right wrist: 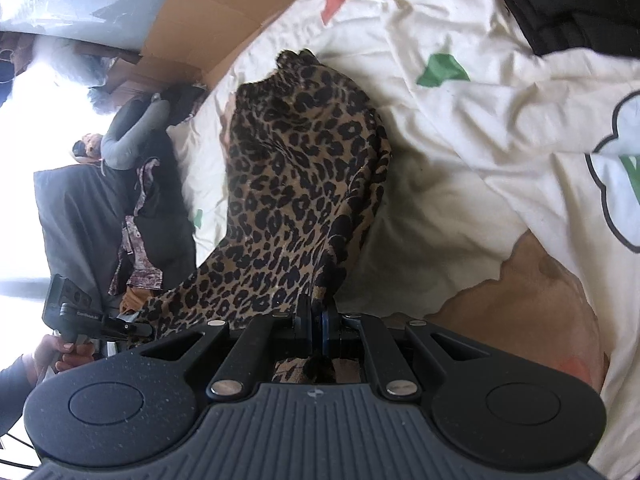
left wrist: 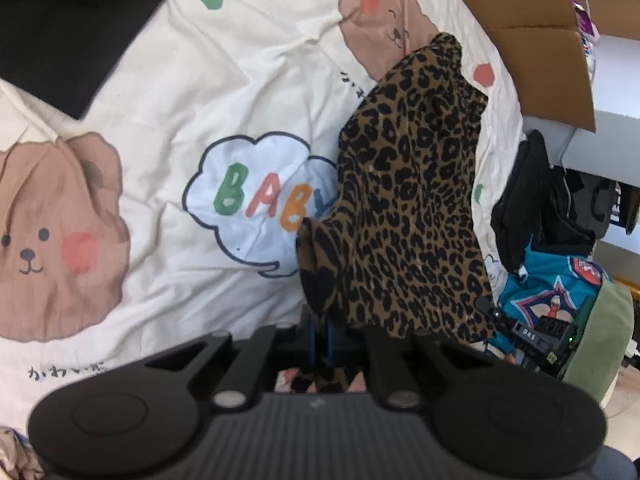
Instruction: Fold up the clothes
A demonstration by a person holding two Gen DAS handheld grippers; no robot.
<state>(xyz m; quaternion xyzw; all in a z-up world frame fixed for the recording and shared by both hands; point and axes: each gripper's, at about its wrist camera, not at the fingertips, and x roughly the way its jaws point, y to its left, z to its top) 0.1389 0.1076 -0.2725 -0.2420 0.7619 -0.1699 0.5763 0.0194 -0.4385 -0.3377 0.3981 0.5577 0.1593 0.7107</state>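
Note:
A leopard-print garment (left wrist: pixel 412 200) hangs stretched between my two grippers above a white bedsheet with bear prints (left wrist: pixel 168 92). My left gripper (left wrist: pixel 320 322) is shut on one bunched edge of the garment, and cloth shows behind its blue pads. In the right wrist view the same garment (right wrist: pixel 296 184) runs away from my right gripper (right wrist: pixel 314 312), which is shut on another edge of it. The garment's far end trails down toward the sheet (right wrist: pixel 460 120). The other hand-held gripper (right wrist: pixel 80 320) shows at the lower left there, held in a hand (right wrist: pixel 56 354).
A black garment (left wrist: pixel 72 28) lies at the sheet's upper left. A cardboard box (left wrist: pixel 532 40) stands beside the bed on the right. A pile of clothes (left wrist: pixel 552 264), black and teal, lies at the bed's right edge. Dark clothing (right wrist: pixel 120 216) is heaped at the left in the right wrist view.

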